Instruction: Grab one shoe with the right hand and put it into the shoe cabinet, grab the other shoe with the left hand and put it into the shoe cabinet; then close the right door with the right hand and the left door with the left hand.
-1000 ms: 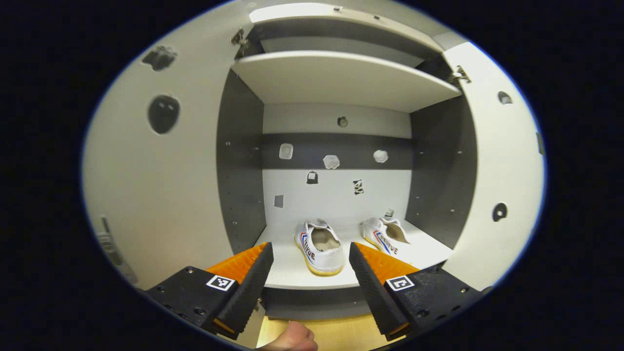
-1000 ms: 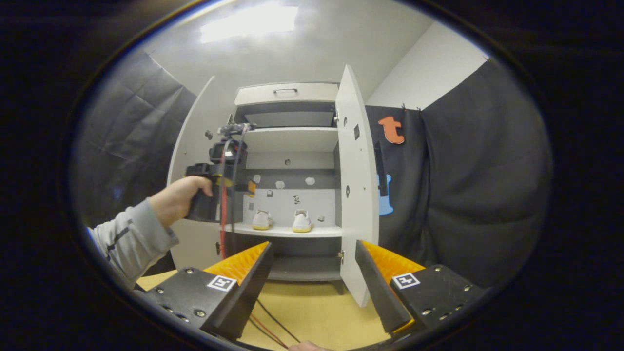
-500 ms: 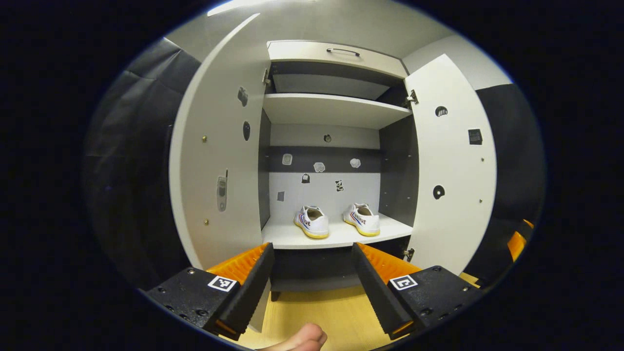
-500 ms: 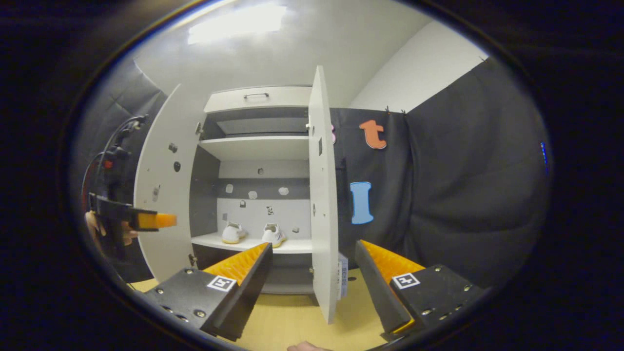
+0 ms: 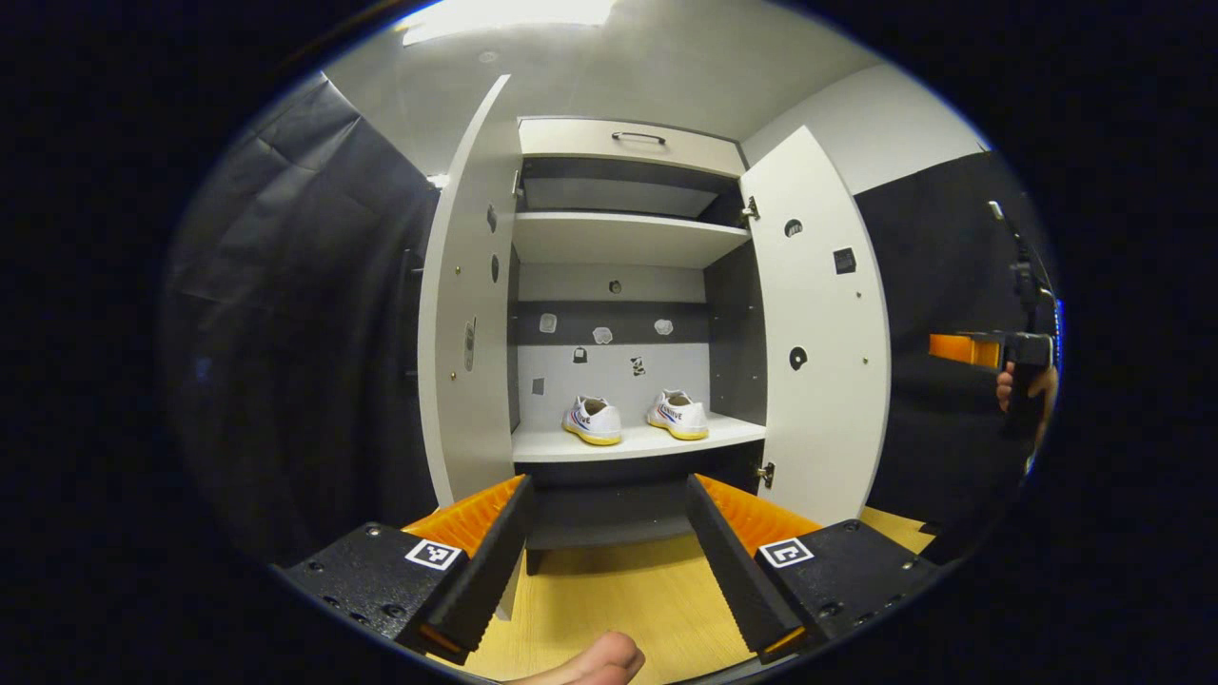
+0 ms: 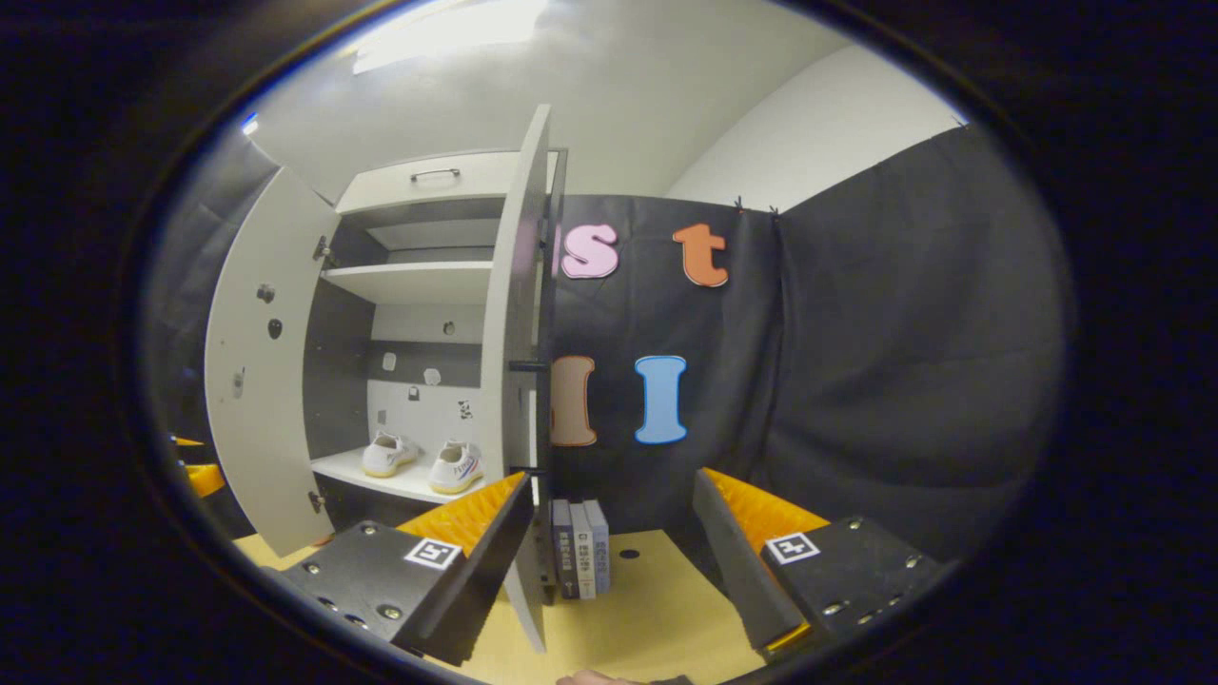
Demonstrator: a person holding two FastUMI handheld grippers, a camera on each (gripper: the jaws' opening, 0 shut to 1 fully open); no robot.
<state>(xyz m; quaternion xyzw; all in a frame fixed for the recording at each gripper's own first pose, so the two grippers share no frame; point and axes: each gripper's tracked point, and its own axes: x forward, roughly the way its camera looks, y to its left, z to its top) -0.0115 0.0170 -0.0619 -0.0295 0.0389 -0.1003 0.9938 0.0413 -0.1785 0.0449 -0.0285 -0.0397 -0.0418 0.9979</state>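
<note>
both shoes [image 5: 636, 419] sit inside the open shoe cabinet [image 5: 623, 238].

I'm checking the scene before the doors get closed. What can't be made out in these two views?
- Left gripper view: the right gripper sits at the rim; its opening can't be judged.
- Right gripper view: the right door stands edge-on and hides the cabinet's right side, including part of one shoe.
- Both views: the small stickers on the cabinet's back wall are too small to identify.
- Right gripper view: the door hides part of the books.
</note>
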